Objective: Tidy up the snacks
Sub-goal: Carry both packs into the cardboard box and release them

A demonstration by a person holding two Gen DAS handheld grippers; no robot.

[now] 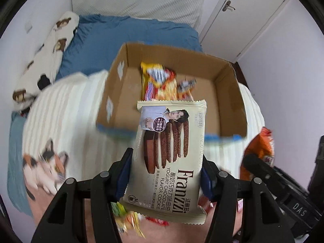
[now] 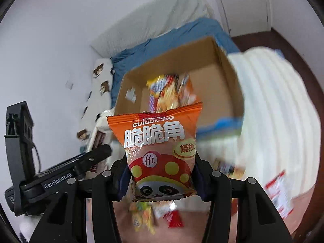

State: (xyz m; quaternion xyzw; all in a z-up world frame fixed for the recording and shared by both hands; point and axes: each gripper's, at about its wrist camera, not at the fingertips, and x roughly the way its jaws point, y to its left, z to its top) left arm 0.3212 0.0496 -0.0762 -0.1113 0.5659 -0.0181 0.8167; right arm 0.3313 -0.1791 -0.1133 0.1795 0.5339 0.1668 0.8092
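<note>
Bedroom with white walls, and everything sits on a bed: a smooth blue sheet (image 1: 129,38) up top, a ribbed cream blanket (image 1: 66,109) in the middle that looks soft and fleecy, with a calico cat print (image 1: 45,166) at about 8 o'clock in the left wrist view. A long white bolster pillow with little brown bears (image 1: 50,46) runs along the wall at 10 o'clock, and a white door (image 1: 243,16) with a lever handle is at 1 o'clock.

The open cardboard box (image 1: 228,101) is plain brown corrugated stuff with blue tape along its near edge, sitting dead centre toward 12 o'clock in both views. Inside it lie some glossy yellow and orange snack bags (image 1: 160,81), too blurry to read.

The left gripper (image 1: 166,174) has its blue-padded fingers pinching both sides of a flat cream cookie pack (image 1: 168,156), matte wrapper with crimped zigzag ends. It reads "Franzzi", "YOGURT CHOCOLATE FLAVOR COOKIE" and "SUNSSI", with a guy's photo and a row of ridged brown cookies. It hangs just short of the box's near wall.

The right gripper (image 2: 162,178) is clamped on a puffy, shiny orange chip bag (image 2: 160,147) marked "CUICUIJIAO" and "Hi", with big white Chinese characters and a cartoon panda in a red mushroom cap. More loose crinkly packets (image 2: 141,214) lie blurred on the blanket at 6 o'clock.
</note>
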